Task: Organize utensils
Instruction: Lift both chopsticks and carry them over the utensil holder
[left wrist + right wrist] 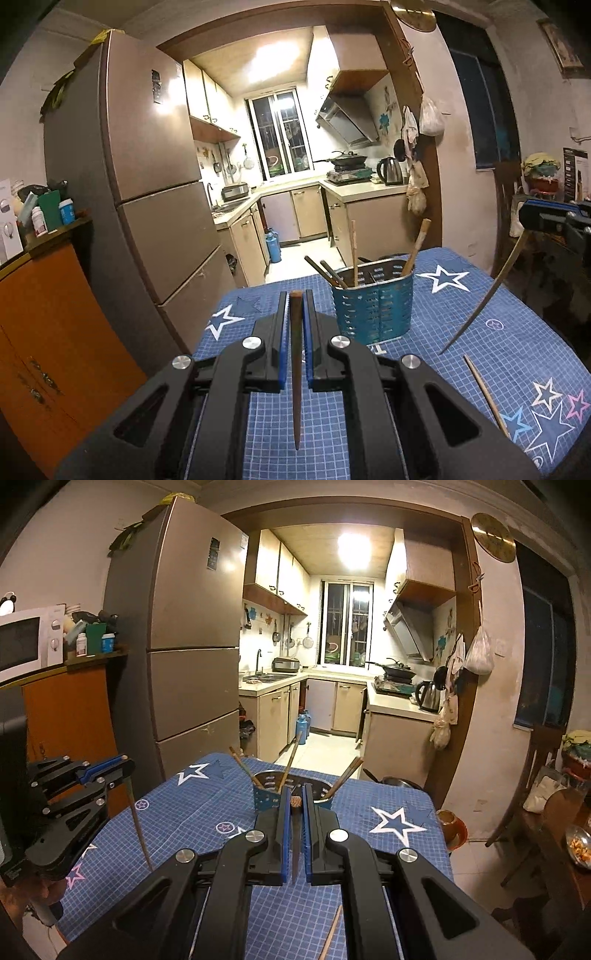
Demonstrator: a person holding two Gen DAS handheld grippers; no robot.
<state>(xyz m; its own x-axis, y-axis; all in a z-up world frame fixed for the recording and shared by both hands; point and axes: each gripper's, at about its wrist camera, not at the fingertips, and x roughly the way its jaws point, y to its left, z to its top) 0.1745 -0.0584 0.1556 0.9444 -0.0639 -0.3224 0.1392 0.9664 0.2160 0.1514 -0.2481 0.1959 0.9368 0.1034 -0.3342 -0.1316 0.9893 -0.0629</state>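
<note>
A blue perforated utensil holder point(373, 299) stands on the blue star tablecloth point(498, 354) with several chopsticks in it; it also shows in the right wrist view point(266, 797). My left gripper point(295, 299) is shut on a dark chopstick point(295, 369) that hangs point down, left of the holder; it also shows in the right wrist view point(123, 766). My right gripper point(294, 794) is shut on another chopstick point(295, 845), just in front of the holder; in the left wrist view point(532, 218) its chopstick point(484, 295) hangs down. A loose chopstick point(485, 395) lies on the cloth.
A fridge point(147, 177) and an orange cabinet point(48, 332) stand to the left of the table. The kitchen doorway point(295, 221) lies beyond the table's far edge. A chair point(532, 786) and side table with a bowl point(580, 845) stand to the right.
</note>
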